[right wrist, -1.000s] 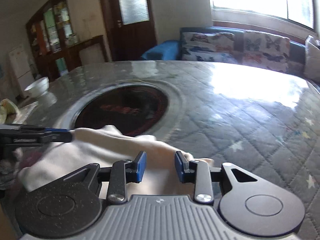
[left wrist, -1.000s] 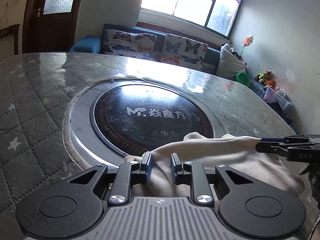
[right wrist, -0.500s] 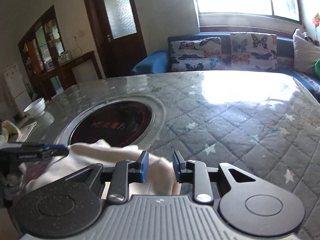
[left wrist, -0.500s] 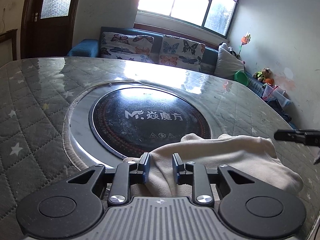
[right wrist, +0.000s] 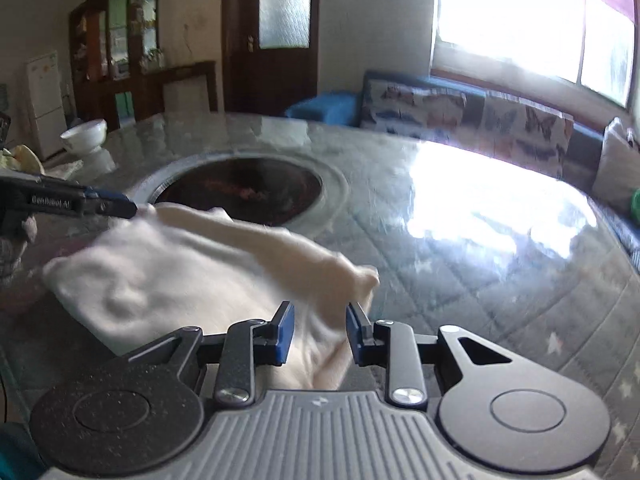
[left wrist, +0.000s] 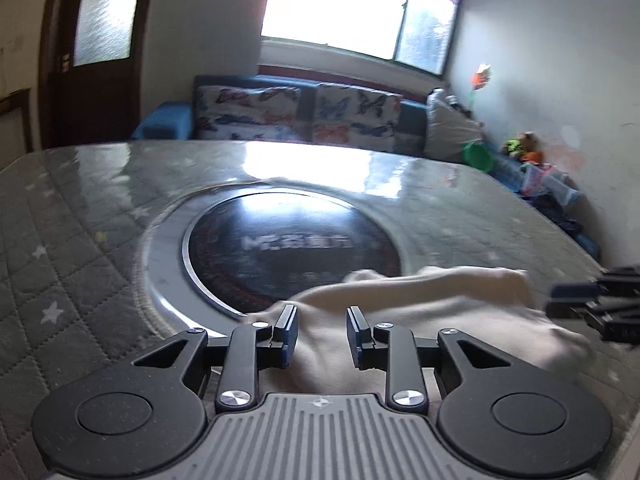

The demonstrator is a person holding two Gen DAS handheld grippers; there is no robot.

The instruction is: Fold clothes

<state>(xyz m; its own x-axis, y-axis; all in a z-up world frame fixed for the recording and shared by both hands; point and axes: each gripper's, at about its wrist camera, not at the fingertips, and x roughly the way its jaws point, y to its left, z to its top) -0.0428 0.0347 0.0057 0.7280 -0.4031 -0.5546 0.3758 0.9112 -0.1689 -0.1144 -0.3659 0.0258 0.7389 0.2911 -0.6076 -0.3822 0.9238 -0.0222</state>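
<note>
While both claws gape | cream garment (left wrist: 420,304) on quilted table (left wrist: 80,248) | sofa (left wrist: 296,116) behind

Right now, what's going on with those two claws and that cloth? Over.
Left gripper open, right gripper open, both astride the cloth. Cream garment bunched on the quilted table, partly over the round hob. Nothing blocking.

One cream cloth (right wrist: 168,280) is lying on one quilted table (right wrist: 500,280), which is carrying one round cooktop (left wrist: 292,248) and one white bowl (right wrist: 84,136). Two grippers are showing, left (left wrist: 322,334) and right (right wrist: 320,334). Two butterfly cushions (left wrist: 296,116) are sitting on one sofa (left wrist: 412,114)
</note>
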